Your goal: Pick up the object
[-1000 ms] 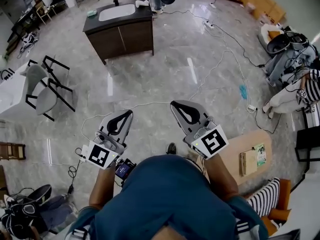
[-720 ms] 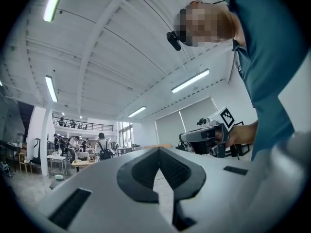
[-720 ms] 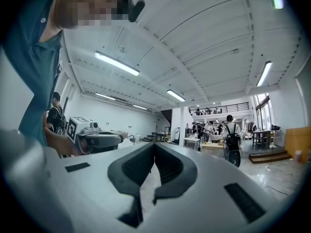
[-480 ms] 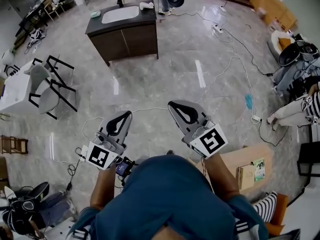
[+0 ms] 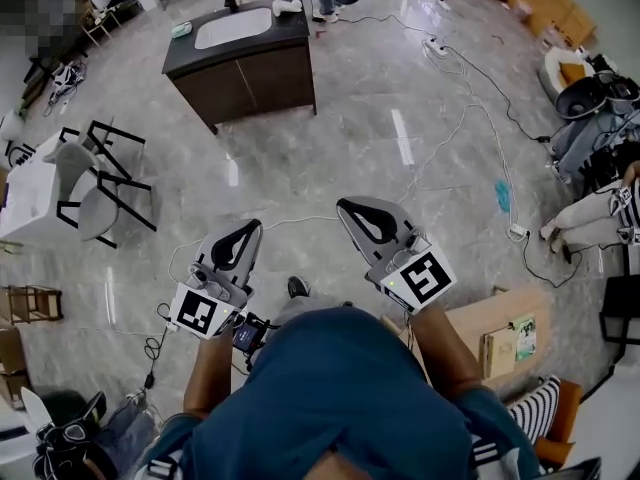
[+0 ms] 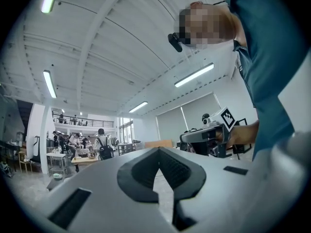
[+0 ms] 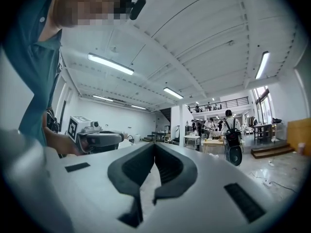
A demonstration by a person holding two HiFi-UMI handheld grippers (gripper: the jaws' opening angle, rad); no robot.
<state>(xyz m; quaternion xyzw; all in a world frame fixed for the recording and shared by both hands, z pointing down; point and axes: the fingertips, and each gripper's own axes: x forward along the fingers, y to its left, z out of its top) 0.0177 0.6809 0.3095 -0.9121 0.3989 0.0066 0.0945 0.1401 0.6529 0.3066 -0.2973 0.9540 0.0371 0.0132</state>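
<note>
Both tools are clenched and empty. In the left gripper view the left gripper [image 6: 156, 171] has its dark pads meeting with nothing between them, and the right gripper view shows the same for the right gripper [image 7: 154, 166]. Both point level, out over bare marble floor [image 5: 330, 158].

Seen from the head view, the left gripper [image 5: 245, 236] and right gripper [image 5: 358, 216] sit side by side, close in front of the person's chest.

Nothing to pick up is within reach, and which object the task means can't be told yet. My guess is that it is on the dark cabinet [image 5: 255, 73], which is well apart from both tools. The cabinet lies at about 12 o'clock from the left gripper and 11 o'clock from the right. Its top holds a white basin [image 5: 232, 28], a small green item [image 5: 181, 29] at the left end and a white item [image 5: 285, 6] at the back right. The cabinet's long side runs roughly 9 to 3, so the person would meet its front face-on.

The left gripper lines up more directly with the cabinet, though both are about equally far from it. A white cable [image 5: 440, 148] trails across the floor at 1 o'clock, off the straight path. A wooden box [image 5: 490, 313] sits at 4 o'clock, just beside the right arm.
</note>
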